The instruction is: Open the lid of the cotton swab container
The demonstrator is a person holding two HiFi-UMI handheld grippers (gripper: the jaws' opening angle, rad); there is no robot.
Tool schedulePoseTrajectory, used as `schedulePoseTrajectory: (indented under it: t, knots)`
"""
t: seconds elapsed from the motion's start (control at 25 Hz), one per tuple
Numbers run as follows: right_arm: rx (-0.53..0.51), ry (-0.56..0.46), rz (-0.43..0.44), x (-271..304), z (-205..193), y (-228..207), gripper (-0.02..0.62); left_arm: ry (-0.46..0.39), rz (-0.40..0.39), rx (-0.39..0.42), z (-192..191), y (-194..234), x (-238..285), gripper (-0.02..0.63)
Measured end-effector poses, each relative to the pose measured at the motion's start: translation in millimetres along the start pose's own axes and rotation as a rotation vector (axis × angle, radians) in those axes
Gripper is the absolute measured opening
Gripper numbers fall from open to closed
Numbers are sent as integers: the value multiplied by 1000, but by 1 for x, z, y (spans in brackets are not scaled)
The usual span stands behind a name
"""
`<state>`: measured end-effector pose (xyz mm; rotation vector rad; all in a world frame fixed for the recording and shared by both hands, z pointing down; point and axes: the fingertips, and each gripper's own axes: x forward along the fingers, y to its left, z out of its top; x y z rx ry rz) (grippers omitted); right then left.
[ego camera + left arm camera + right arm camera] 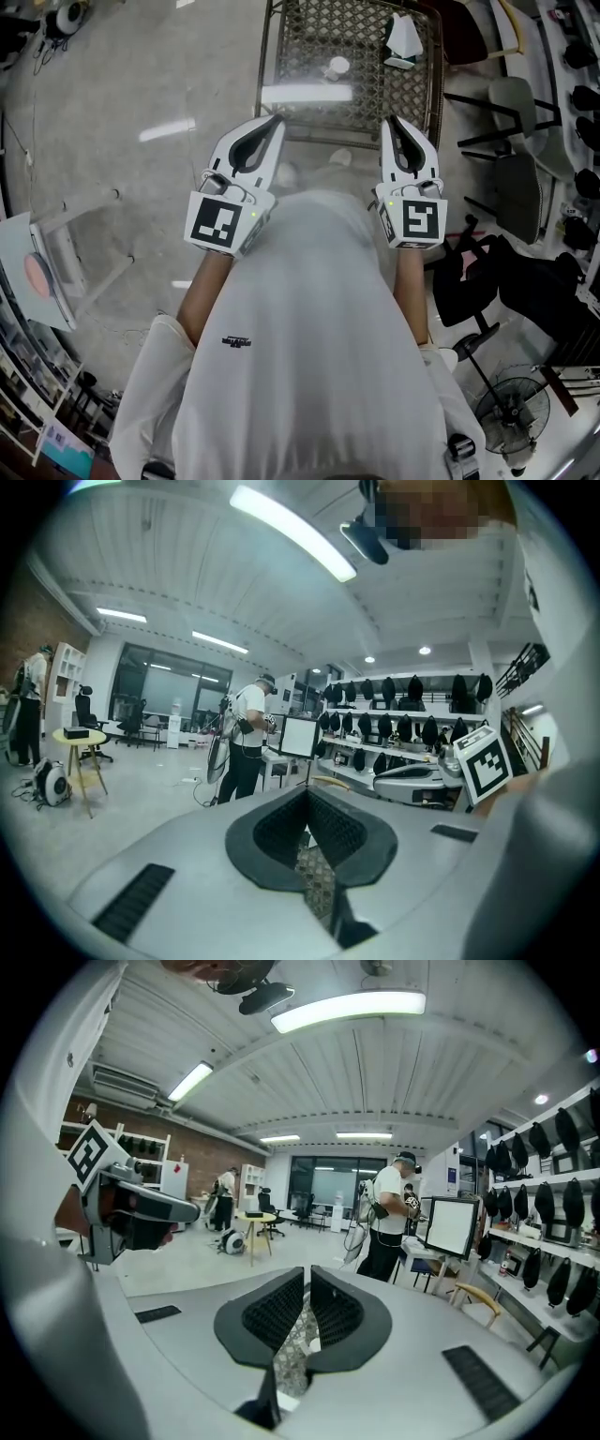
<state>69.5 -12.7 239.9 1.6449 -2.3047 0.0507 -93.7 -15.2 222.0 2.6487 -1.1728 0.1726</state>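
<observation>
Two grippers are up in front of us, so let's sweep left to right. Far left, it's bare grey floor (112, 112) with streaks of ceiling light on it.

Next comes the left gripper (277, 122), raised over our white shirt (309, 328) and pointing away from us. In the left gripper view, the left gripper (307, 795) has its ribbed black pads (281, 829) pressed tip to tip. It is fully closed, with nothing caught in them. Beyond those tips, that view gives us a person (246, 742) in a white top standing across the room.

Moving to the middle now, the metal lattice desk (300, 42) sits ahead of both grippers. On its mesh we have the cotton swab container (338, 67), a little round white pot. It lies between the lines of the two grippers and well apart from either one, and neither gripper touches it. It's too small from here for us to read its lid. Just right of it, near the desk's far corner, lies a white and green packet (404, 39).

On to the right gripper (394, 122), level with its partner. In the right gripper view, the right gripper (307, 1277) is drawn narrow, with just a thin slit between the tips, and that slit is empty. Far right, we see dark chairs (487, 281) and a floor fan (511, 408).
</observation>
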Motion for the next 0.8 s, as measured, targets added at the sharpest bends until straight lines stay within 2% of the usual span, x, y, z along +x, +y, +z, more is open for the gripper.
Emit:
schedulePoseTrajectory:
  t: [0.12,0.6,0.8]
  knots:
    - [-1,-2,-1,-3,4,4,18,-22,-17,20,3,-1,-4,3]
    - [7,-7,10,-6,8,10,18,-40,-7,5,8,0,-6,3]
    - [94,-43,31,-10,13,10,17,-41,-25,2,2,-4,-9,3]
